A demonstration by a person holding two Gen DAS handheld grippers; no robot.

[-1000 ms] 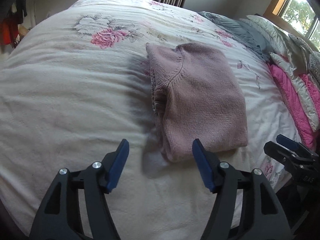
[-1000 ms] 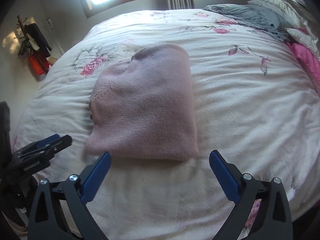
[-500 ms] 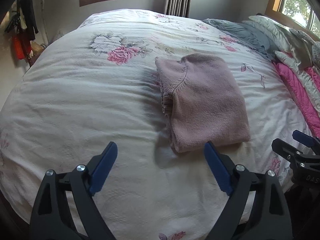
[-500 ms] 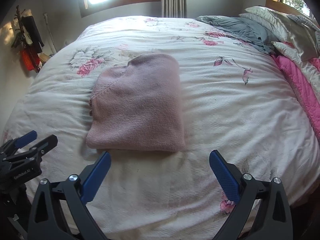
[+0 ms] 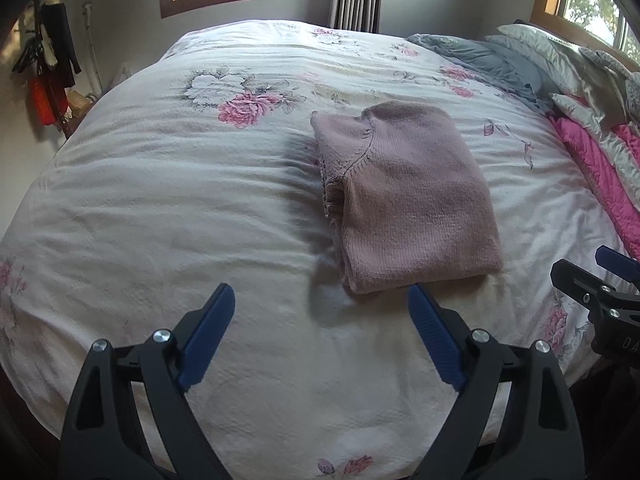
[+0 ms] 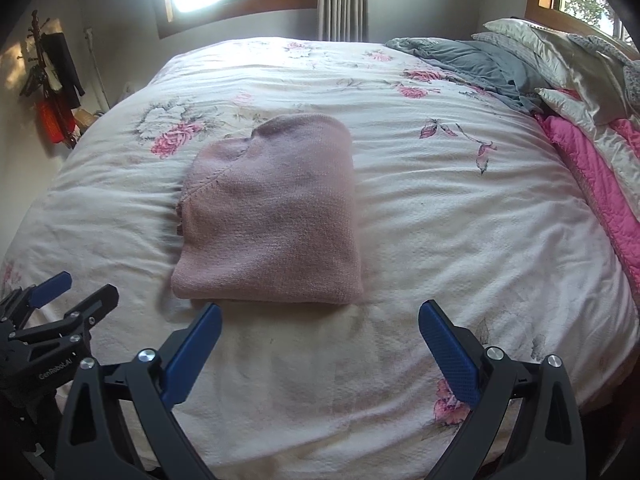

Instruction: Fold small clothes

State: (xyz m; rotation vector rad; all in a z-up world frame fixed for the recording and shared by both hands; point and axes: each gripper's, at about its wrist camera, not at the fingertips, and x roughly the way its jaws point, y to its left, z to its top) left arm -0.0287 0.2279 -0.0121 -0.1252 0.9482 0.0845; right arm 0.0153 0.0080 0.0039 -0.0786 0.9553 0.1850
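The left gripper (image 5: 322, 330) is wide open and holds nothing. The right gripper (image 6: 320, 344) is wide open too — it sits at three o'clock from the left one.

Both wrist views look down the bed (image 5: 168, 208) from its near edge, sharing the folded sweater (image 6: 276, 216)

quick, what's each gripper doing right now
Left gripper: open, holding nothing, short of the folded pink sweater.
Right gripper: open, holding nothing.
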